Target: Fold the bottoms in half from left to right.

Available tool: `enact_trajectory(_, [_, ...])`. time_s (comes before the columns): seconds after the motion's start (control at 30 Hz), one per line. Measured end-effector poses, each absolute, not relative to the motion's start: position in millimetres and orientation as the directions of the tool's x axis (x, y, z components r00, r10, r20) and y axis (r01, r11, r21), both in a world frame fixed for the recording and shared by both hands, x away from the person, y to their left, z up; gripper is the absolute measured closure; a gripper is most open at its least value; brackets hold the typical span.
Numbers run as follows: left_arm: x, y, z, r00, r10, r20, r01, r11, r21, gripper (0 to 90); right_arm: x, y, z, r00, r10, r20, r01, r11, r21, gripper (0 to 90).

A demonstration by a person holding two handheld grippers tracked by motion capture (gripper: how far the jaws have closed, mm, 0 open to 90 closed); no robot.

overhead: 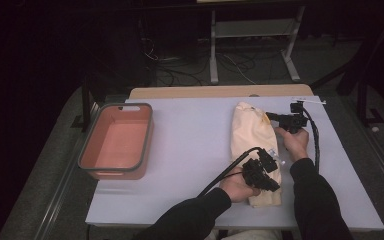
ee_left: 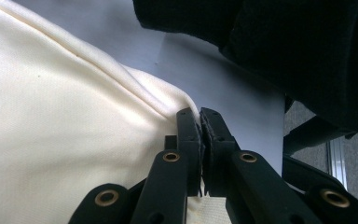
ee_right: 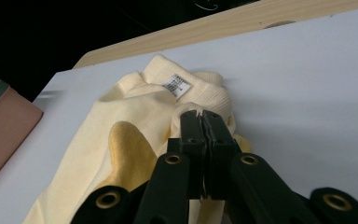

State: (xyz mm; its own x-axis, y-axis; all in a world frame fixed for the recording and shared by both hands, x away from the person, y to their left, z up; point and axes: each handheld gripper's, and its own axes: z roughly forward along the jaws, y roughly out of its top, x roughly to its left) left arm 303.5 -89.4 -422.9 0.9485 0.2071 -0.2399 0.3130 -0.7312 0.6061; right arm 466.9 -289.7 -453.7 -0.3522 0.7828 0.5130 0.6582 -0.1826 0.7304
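- The folded cream-yellow cotton garment [overhead: 254, 145] lies lengthwise on the pale grey table [overhead: 190, 150].
- The left gripper [ee_left: 200, 114] pinches its near hem.
- The right gripper [ee_right: 200, 114] pinches fabric just below its collar.

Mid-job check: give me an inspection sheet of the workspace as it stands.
Surface: pale grey tabletop, wooden strip along its far edge.
Job's things: folded cream-yellow garment, white label near the collar.
Clutter: salmon-pink plastic bin with grey rim at left, apart from the garment.
Grippers: left gripper shut on the garment's near edge; right gripper shut on its far end.
Cables: black gripper cables; loose wires on the floor beyond.
Surroundings: dark room, white metal frame.
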Motion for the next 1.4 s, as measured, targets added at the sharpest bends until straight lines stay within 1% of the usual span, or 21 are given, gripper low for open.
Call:
enact_trajectory(0.1, [304.6,-89.6,-423.5,0.947,0.207,-0.245,0.316,-0.729,0.607,87.0,466.2,-291.7,-452.0,-0.34,0.794,0.504,0.654,-0.186,0.734,82.5])
enact_trajectory(0.27, [305.9,-89.4,-424.3,0.944,0.203,-0.26,0.323,-0.724,0.609,86.1,463.2,-298.6,-445.9,-0.308,0.822,0.478,0.633,-0.198,0.748,70.6])
enact_trajectory(0.37, [307.6,-88.7,-424.7,0.942,0.194,-0.274,0.326,-0.727,0.605,85.5,461.1,-302.4,-442.1,-0.296,0.835,0.464,0.622,-0.2,0.757,59.1])
enact_trajectory(0.47, [308.6,-88.5,-425.2,0.937,0.19,-0.293,0.335,-0.726,0.601,84.6,459.2,-305.6,-439.0,-0.291,0.836,0.464,0.615,-0.208,0.76,51.1])
enact_trajectory(0.53, [309.3,-87.8,-425.0,0.935,0.18,-0.306,0.337,-0.723,0.603,82.1,458.3,-307.1,-437.0,-0.293,0.835,0.466,0.608,-0.214,0.765,46.0])
enact_trajectory(0.67, [310.2,-86.3,-422.5,0.924,0.163,-0.345,0.355,-0.698,0.622,68.5,457.3,-307.9,-432.0,-0.297,0.836,0.461,0.605,-0.209,0.768,32.4])
enact_trajectory(0.83, [309.3,-83.4,-419.6,0.93,0.165,-0.327,0.348,-0.676,0.649,53.0,456.5,-304.3,-425.0,-0.318,0.844,0.433,0.607,-0.17,0.776,13.5])
enact_trajectory(0.9, [309.5,-80.7,-416.7,0.93,0.172,-0.324,0.353,-0.66,0.663,48.1,456.7,-302.2,-422.6,-0.316,0.851,0.419,0.609,-0.156,0.777,12.8])
enact_trajectory(1.03, [312.0,-72.0,-408.4,0.934,0.182,-0.307,0.352,-0.615,0.706,37.6,456.9,-297.7,-418.6,-0.329,0.861,0.388,0.611,-0.119,0.783,4.2])
enact_trajectory(1.1, [315.1,-66.9,-404.6,0.933,0.186,-0.308,0.357,-0.592,0.723,33.2,457.1,-296.2,-417.3,-0.335,0.859,0.388,0.61,-0.116,0.784,1.7])
enact_trajectory(1.23, [321.0,-56.9,-398.3,0.933,0.207,-0.293,0.358,-0.563,0.745,25.5,456.6,-294.2,-415.3,-0.351,0.855,0.382,0.597,-0.11,0.795,0.0])
enact_trajectory(1.4, [328.8,-44.6,-392.2,0.931,0.252,-0.264,0.361,-0.533,0.765,11.3,455.7,-291.6,-412.6,-0.367,0.858,0.361,0.59,-0.085,0.803,0.0])
